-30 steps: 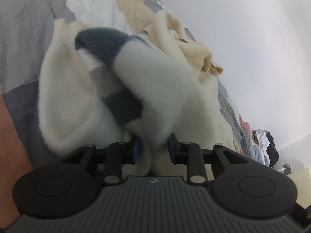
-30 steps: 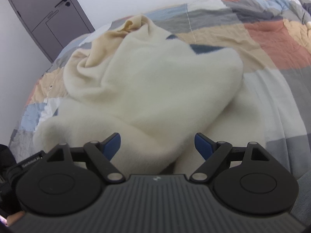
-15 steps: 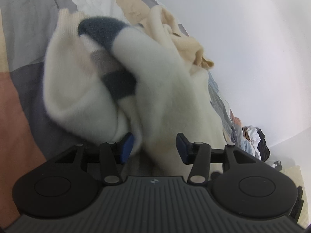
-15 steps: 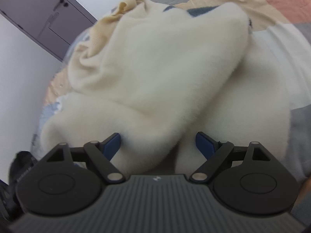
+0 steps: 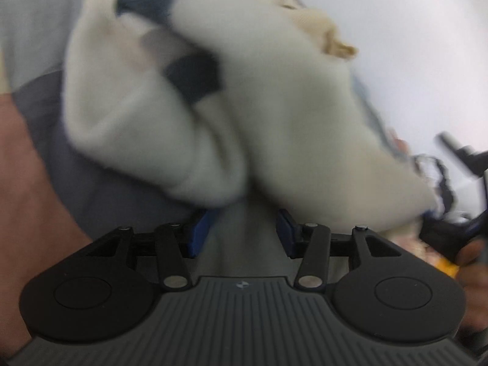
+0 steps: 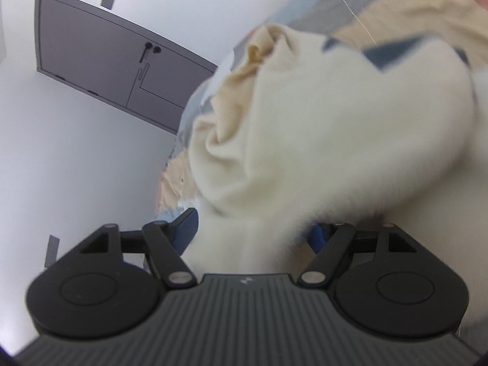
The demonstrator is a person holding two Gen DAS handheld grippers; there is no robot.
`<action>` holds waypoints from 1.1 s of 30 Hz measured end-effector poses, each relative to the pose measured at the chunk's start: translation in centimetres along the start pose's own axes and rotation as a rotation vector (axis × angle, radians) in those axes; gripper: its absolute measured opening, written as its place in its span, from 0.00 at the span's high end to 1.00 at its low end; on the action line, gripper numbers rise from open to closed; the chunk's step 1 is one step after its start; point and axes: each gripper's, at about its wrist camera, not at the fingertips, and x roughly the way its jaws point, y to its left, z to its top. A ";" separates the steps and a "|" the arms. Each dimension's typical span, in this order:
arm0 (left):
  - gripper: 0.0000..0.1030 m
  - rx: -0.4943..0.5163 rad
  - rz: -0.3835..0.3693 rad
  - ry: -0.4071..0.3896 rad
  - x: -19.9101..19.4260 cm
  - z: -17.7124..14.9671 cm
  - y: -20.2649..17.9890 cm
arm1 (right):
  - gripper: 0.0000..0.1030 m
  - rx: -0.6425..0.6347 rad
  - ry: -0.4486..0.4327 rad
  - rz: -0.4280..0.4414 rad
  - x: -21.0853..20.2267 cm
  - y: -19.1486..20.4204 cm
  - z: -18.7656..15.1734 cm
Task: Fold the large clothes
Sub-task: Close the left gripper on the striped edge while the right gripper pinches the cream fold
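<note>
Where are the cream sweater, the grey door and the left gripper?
cream sweater (image 6: pixel 350 128), right wrist view, on its fluffy body.
grey door (image 6: pixel 100 52), right wrist view, on its panel.
left gripper (image 5: pixel 244 233), left wrist view, between its fingertips.

A home bedroom: patchwork quilt (image 6: pixel 393 15) on a bed, grey door (image 6: pixel 116 61), white walls (image 6: pixel 61 152).

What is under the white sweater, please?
Under the sweater lies the patchwork quilt, grey and rust patches showing. The part beneath the sweater is covered.
</note>
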 end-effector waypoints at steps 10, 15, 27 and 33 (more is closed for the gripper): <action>0.76 -0.089 0.084 -0.137 -1.4 1.5 2.1 | 0.27 -0.025 0.010 -0.093 4.5 -0.8 5.5; 0.78 -0.138 0.108 -0.283 -3.5 3.2 3.4 | 0.27 0.005 0.044 -0.105 6.0 -3.0 6.1; 0.78 -0.206 0.147 -0.254 -0.2 7.8 5.5 | 0.27 -0.156 0.086 -0.194 8.7 -3.2 4.9; 0.46 -0.243 0.038 -0.228 -2.5 4.6 5.0 | 0.27 -0.140 0.086 -0.155 5.7 -2.5 3.7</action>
